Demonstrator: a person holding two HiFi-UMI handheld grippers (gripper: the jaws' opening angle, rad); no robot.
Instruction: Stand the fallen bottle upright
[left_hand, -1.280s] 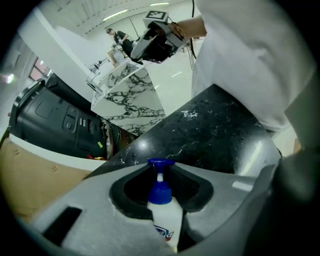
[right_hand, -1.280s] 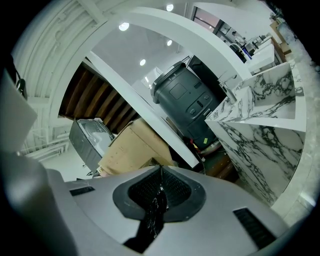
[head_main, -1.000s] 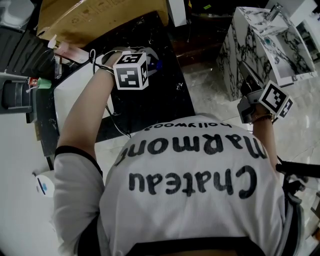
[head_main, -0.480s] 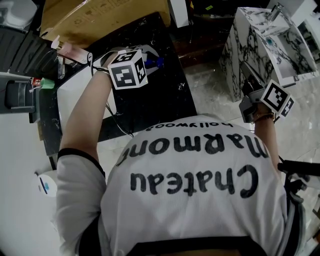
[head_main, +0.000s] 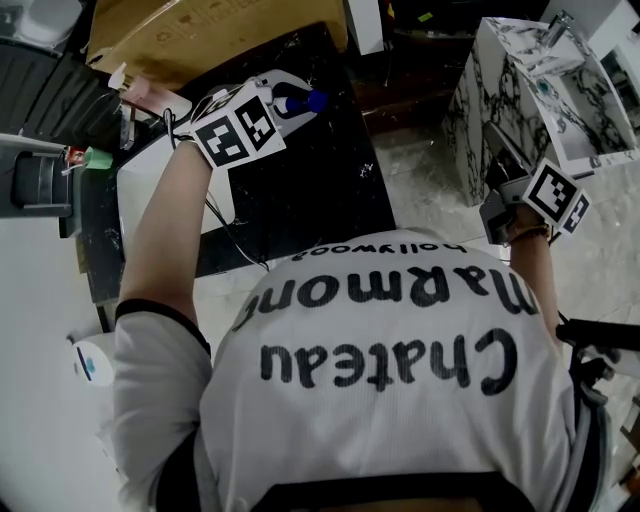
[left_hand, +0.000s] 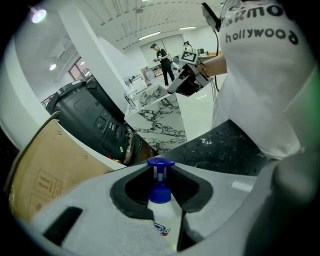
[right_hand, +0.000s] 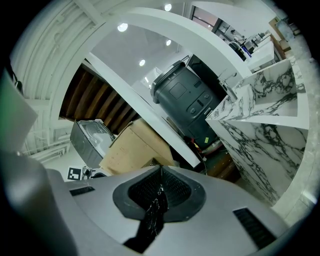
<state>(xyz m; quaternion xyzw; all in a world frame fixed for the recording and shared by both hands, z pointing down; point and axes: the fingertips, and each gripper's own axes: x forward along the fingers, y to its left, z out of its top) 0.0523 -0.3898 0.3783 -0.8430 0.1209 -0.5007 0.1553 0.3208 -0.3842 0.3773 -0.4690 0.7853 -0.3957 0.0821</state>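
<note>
shirt: white shirt (head_main: 400, 350) with black print fills the near part of the head view
right gripper: right gripper (right_hand: 160, 172) is off the table's right edge, over pale floor (head_main: 430, 190) – pads meet at the tips, nothing between them
right cube: marker cube (head_main: 555, 195) sits on that gripper, beside the marble unit
left arm: bare left arm (head_main: 165, 240) reaches from the near left corner toward the far end of the table
table: table (head_main: 320, 190) has a black speckled top; a thin cable (head_main: 225, 235) hangs by its left edge
left gripper: left gripper (left_hand: 161, 172) is over the far end of the table, tilted steeply down, jaws clamped on the bottle
bottle: bottle (left_hand: 162, 220) has a white body and a blue pump – the pump end sticks out past the jaw tips, so it lies along the jaws, not upright
bottle place: near the far edge, about mid-width; cannot tell if its base touches the top
box: cardboard box (head_main: 200, 35) stands at the far left corner, just behind the gripper
marble unit: marble-pattern sink unit (head_main: 500, 80) stands on the floor, well right of the table
black machine: big black machine (right_hand: 187, 100) stands behind the box and the marble unit
background: people (left_hand: 162, 60) stand far off in the left gripper view, too small for detail
</note>
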